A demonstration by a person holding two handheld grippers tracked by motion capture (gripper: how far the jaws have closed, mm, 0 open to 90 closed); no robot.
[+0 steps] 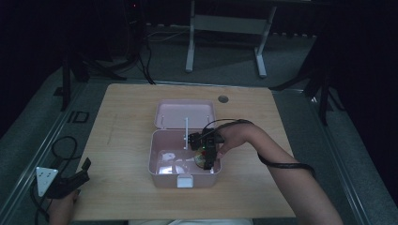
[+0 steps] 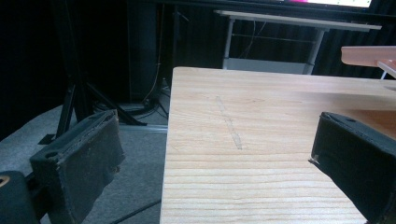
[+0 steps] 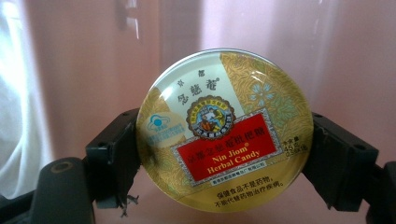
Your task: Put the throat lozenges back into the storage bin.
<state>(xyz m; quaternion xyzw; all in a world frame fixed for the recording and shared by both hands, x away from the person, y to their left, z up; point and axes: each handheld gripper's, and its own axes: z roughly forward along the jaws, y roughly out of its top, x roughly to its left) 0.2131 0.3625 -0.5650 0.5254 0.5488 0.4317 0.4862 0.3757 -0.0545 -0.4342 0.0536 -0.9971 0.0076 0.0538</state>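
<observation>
Candy tin [image 3: 224, 133] sits down inside pink box [image 1: 155, 161], clamped edge-to-edge by right gripper [image 3: 224, 158], prob. for placing or lifting out. Left gripper [image 2: 210, 163] idles w/ jaws apart, parked at table [image 2: 261, 121] corner, out of the way.

Dark lab: tripods [image 1: 70, 70], lone table [image 1: 122, 108].

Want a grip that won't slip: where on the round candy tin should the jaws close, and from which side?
Across its curved rim, at the widest span, coming from above. The candy tin is a flat disc in the pink box, and the right gripper already pinches it so.
</observation>
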